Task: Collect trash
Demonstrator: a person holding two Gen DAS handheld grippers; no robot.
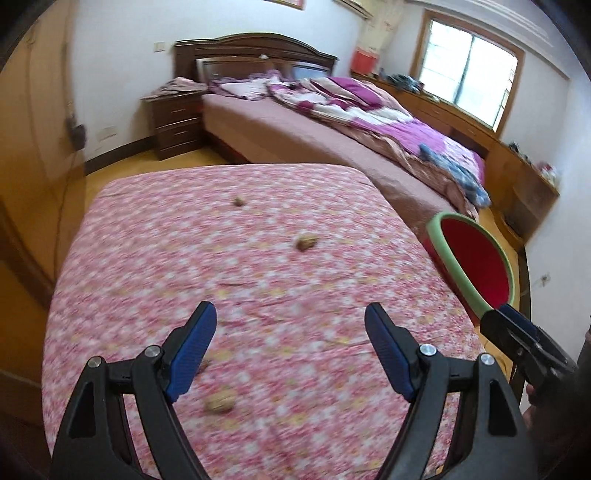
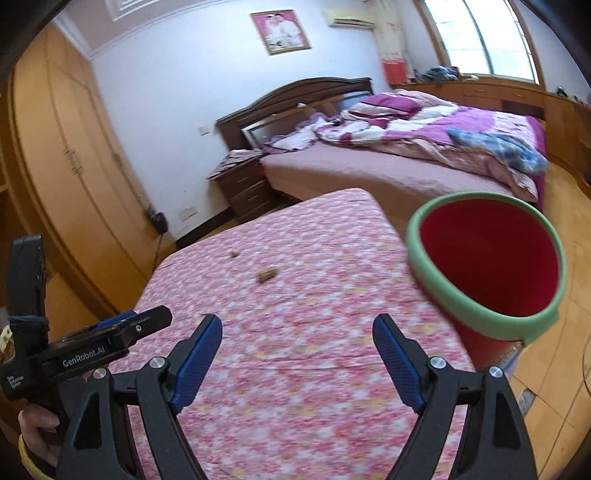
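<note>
Surface: pink floral quilted cloth (image 1: 258,295)
Trash: crumpled brown scraps (image 1: 306,243), ahead of tips
Bin: red, green-rimmed bucket (image 2: 487,258)
Left gripper (image 1: 290,317): agape, empty
Right gripper (image 2: 297,330): agape, empty

Unmade bed (image 1: 332,122) with purple quilt (image 2: 424,125), dark nightstand (image 1: 177,122), wooden wardrobe (image 2: 66,155), framed photo (image 2: 280,31).

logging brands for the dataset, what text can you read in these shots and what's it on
"GenRobot.AI": on the side of the left gripper, right wrist view.
Small white label lower on that gripper's body: too small to read surely.
Framed wall picture: no legible text.
Nothing else readable.
</note>
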